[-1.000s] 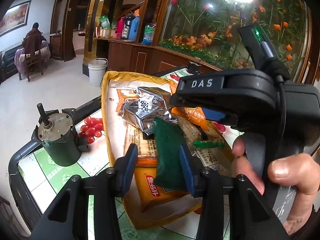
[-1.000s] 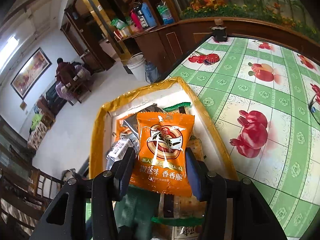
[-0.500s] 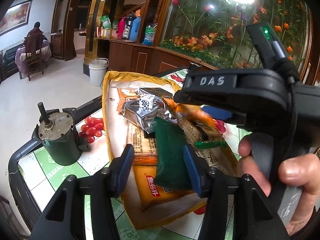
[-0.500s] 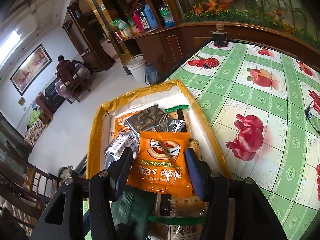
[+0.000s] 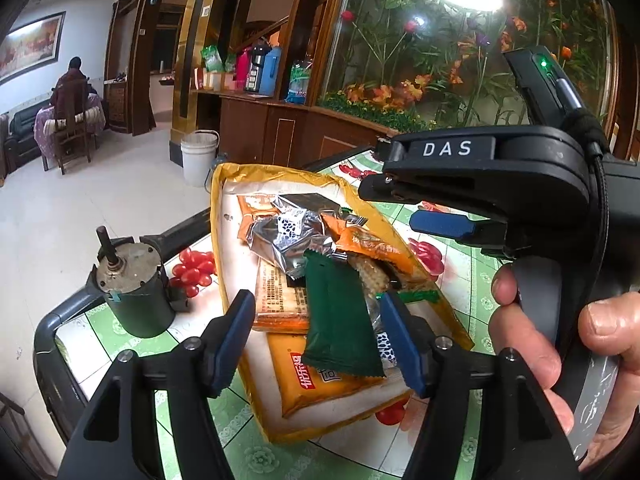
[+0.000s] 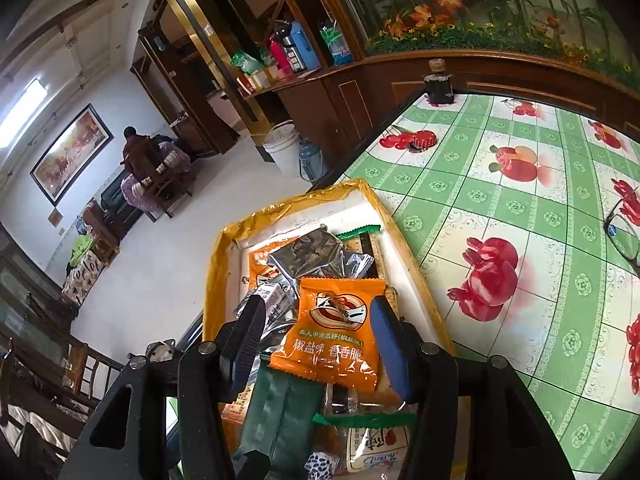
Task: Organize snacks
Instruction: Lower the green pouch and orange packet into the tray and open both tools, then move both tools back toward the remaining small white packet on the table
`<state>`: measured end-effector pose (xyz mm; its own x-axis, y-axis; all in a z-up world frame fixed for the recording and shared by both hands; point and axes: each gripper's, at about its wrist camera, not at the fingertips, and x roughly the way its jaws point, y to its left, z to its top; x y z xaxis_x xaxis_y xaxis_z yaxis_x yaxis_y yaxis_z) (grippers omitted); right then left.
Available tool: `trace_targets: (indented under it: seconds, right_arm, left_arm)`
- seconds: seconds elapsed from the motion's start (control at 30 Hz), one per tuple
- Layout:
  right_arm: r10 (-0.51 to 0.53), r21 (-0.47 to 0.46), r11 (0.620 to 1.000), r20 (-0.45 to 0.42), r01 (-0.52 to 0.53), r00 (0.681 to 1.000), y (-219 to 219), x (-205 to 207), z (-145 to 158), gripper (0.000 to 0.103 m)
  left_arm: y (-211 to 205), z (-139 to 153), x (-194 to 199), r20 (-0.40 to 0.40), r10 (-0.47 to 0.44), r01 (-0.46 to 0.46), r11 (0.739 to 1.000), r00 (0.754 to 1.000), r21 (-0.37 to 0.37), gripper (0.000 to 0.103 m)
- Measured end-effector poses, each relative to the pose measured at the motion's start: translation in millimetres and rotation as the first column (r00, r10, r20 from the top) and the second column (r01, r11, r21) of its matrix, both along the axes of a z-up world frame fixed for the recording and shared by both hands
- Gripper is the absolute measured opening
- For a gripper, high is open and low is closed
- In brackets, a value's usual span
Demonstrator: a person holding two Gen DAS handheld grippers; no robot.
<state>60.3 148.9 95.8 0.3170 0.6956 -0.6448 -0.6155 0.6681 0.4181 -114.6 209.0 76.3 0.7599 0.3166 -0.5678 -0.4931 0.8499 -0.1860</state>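
Note:
A yellow-rimmed tray (image 5: 218,216) (image 6: 216,252) holds a pile of snack packets. A dark green packet (image 5: 340,316) (image 6: 276,412) lies on top at the near end. My left gripper (image 5: 316,336) is open, its fingers either side of the green packet without touching it. An orange packet (image 6: 336,332) (image 5: 372,246) lies flat on the pile. My right gripper (image 6: 320,336) is open with its fingers standing apart from the orange packet's edges. Silver foil packets (image 5: 288,236) (image 6: 316,256) lie further back.
A green cylindrical motor (image 5: 132,292) stands left of the tray near the table's edge. The table (image 6: 520,220) has a green and white fruit-print cloth. A dark jar (image 6: 438,84) stands at its far edge. Eyeglasses (image 6: 624,236) lie at the right.
My right gripper lowered the orange packet onto the pile and opened, letting it go. My left gripper opened wider and let go of the green packet, which now lies on the pile.

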Motion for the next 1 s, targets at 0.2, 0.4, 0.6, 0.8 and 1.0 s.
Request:
trace_targets:
  seconds: [0.2,0.4,0.6,0.8,1.0]
  right_arm:
    - [-0.006,0.016,1.0,-0.009,0.006,1.0,-11,-5,4,0.059]
    - [-0.013,0.011,1.0,-0.007,0.013,1.0,-21,-10,2,0.059]
    - [-0.021,0.006,1.0,0.001,0.021,1.0,-31,-18,1,0.059]
    - [-0.033,-0.002,0.999,0.002,0.033,0.999,-44,-25,-4,0.059]
    - [-0.041,-0.006,0.999,-0.003,0.041,0.999,-57,-33,-9,0.059]
  left_arm:
    - [-7,5,-4,0.009,-0.008,0.008,1.0,1.0,0.015,0.066]
    - [-12,10,-8,0.021,-0.013,0.013,0.999,1.0,0.03,0.07]
    - [-16,13,-14,0.03,-0.022,0.021,0.999,0.999,0.046,0.07]
    - [-19,13,-18,0.035,-0.028,0.026,0.998,0.999,0.063,0.075]
    - [-20,13,-20,0.035,-0.035,0.032,0.997,0.999,0.068,0.075]
